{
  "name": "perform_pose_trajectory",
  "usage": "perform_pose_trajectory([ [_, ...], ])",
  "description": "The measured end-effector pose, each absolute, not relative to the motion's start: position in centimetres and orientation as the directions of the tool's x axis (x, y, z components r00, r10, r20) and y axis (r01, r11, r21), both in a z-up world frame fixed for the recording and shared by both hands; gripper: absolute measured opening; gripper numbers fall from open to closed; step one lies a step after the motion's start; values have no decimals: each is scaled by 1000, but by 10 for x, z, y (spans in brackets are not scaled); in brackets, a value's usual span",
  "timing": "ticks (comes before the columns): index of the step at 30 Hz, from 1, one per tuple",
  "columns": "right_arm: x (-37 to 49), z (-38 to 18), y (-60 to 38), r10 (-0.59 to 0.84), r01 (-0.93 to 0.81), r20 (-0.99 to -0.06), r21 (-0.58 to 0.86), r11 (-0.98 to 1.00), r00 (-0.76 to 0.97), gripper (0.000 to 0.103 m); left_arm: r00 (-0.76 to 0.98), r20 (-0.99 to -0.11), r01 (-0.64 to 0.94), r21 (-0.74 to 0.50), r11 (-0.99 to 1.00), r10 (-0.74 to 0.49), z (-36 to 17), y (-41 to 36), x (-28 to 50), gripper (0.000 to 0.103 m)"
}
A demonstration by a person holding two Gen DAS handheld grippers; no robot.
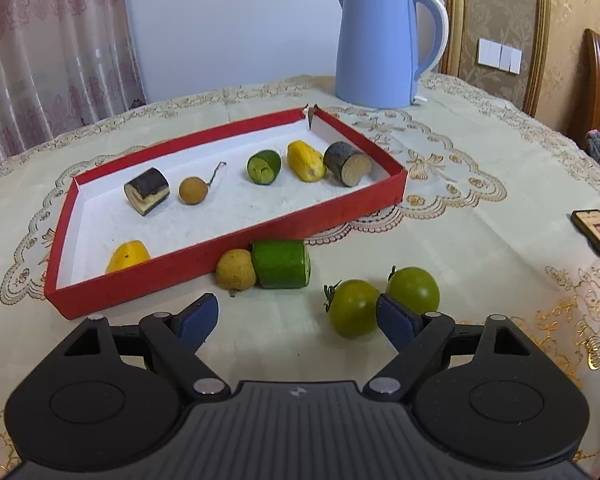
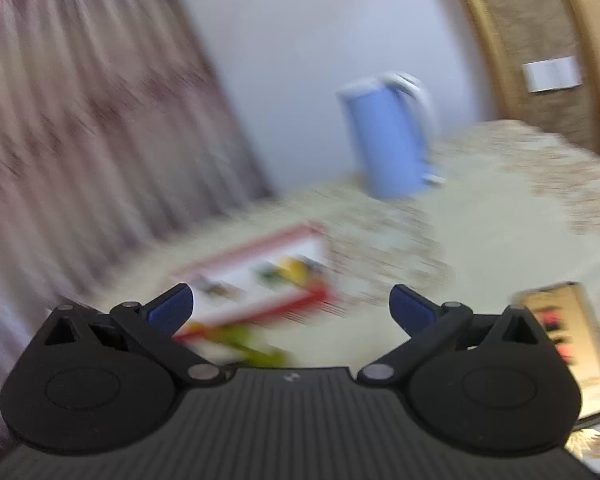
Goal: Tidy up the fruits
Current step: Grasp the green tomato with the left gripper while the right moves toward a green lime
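**Mia:** Where were the fruits?

**Ben:** Six pieces lay inside the red tray [image 1: 236, 236]. Four more sat on the table [image 1: 480, 240] in front of it: a brown ball [image 1: 235, 269] touching a green chunk [image 1: 281, 264], and two green tomatoes [image 1: 354, 307] side by side.

**Mia:** What did the grippers hold?

**Ben:** Nothing. The left gripper [image 1: 296, 318] had its fingers spread wide and pointed down near the tomatoes. The right gripper [image 2: 291, 305] had its fingers spread too, with nothing between them. Its picture was all blurry.

**Mia:** What could have gone wrong?

**Ben:** The tomatoes were round and smooth. A finger might have bumped one and sent it rolling across the table. They sat so close that grabbing one could push the other.

**Mia:** And the room?

**Ben:** The table had a cream lace cloth [image 1: 440, 152] with gold patterns. A blue kettle [image 1: 380, 48] stood behind the tray. A phone [image 1: 598, 232] lay at the right edge. There was a pink curtain [image 1: 52, 48] and a pale wall.
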State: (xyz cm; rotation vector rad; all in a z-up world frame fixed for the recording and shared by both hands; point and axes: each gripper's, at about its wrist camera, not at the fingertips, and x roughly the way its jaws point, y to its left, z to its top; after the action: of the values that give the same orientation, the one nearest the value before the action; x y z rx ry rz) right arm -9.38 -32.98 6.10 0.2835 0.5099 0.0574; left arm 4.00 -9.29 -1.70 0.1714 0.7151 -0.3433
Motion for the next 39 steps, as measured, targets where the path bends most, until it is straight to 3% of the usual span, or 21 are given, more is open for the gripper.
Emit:
perform_pose_trajectory([
  [5,-75,38,-308,138,-17,-520,231,973,843,103,695,-673,377,39,925,-255,-17,-101,42,85],
  [11,-79,37,-304,81,-5,-477,159,987,875,103,702,-660,388,42,921,-266,-17,-117,45,82],
  [15,-82,37,-298,24,5,-446,64,998,895,103,681,-675,401,19,916,-284,-17,-115,45,68],
  [25,-80,37,-283,15,-16,-425,1,1000,905,103,644,-692,413,-45,910,-327,-29,-102,51,67],
  [31,-80,33,-286,-9,13,-429,7,1000,903,103,635,-684,443,-57,895,-358,-33,-110,48,50],
  [33,-80,31,-284,-11,10,-428,-5,1000,904,103,622,-681,454,-88,887,-386,-32,-108,49,35],
  [39,-73,21,-277,-15,0,-447,-33,999,894,103,591,-683,445,-168,880,-429,-31,-97,52,33],
])
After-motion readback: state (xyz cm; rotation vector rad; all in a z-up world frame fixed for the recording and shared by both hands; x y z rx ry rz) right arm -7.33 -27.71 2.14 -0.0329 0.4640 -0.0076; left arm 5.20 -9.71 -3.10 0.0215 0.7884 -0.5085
